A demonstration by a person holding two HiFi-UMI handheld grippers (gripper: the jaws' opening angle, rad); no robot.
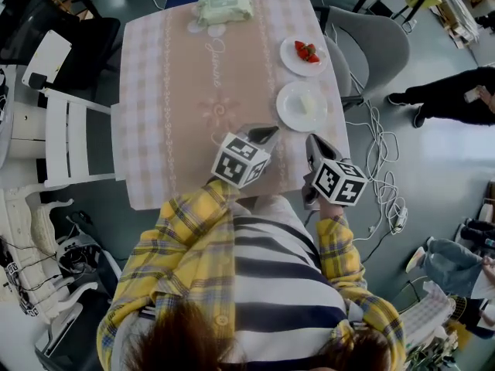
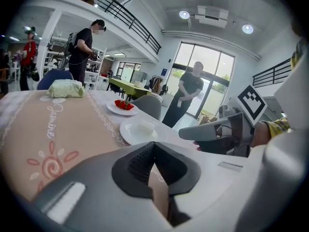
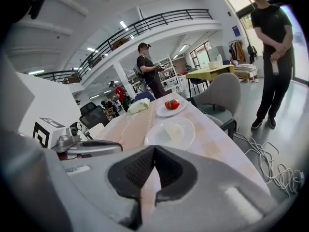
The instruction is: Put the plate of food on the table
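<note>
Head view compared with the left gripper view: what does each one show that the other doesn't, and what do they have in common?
Only the head view: the person's striped shirt, the white chair beside the table, and the floor cables. Only the left gripper view: the left gripper head-on, jaws together and empty, plus the glass doors and balcony railing. Both: the table, the strawberry plate, the plate of white food, the pale green packet and the right gripper.

tablecloth [image 1: 201, 91]: matt cloth | plate [image 1: 288, 114]: glossy, smooth | left tool [image 2: 154, 145]: matt grey plastic
</note>
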